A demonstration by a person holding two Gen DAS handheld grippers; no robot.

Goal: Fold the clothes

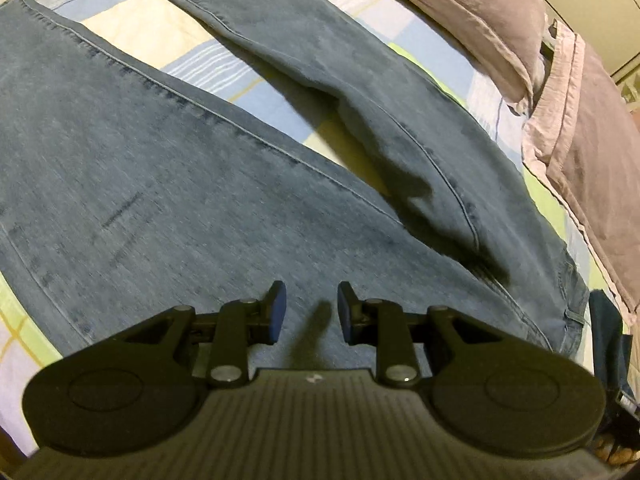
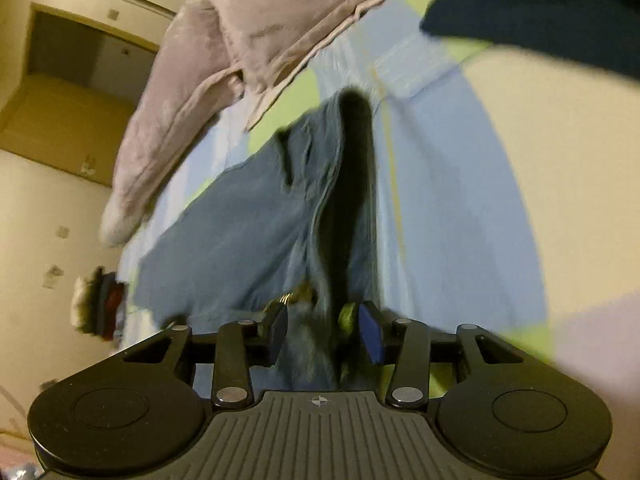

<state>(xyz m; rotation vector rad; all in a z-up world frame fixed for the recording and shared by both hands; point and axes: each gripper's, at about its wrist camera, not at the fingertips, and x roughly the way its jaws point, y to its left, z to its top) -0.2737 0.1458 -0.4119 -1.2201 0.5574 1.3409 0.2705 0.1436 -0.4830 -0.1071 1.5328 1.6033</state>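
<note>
A pair of blue jeans (image 1: 168, 184) lies spread on the bed, one leg across the left and the other leg (image 1: 360, 92) running to the upper left. My left gripper (image 1: 311, 308) is open and empty, hovering just above the near leg. In the right wrist view my right gripper (image 2: 323, 330) has its jaws around a raised edge of the jeans (image 2: 248, 216), with denim between the blue pads. The picture is blurred, so how tight the hold is stays unclear.
The bed has a checked sheet (image 1: 168, 36) in blue, cream and green. Two mauve pillows (image 1: 500, 12) lie along the right side; they also show in the right wrist view (image 2: 248, 40). A dark blue garment (image 2: 540, 8) lies at the upper right.
</note>
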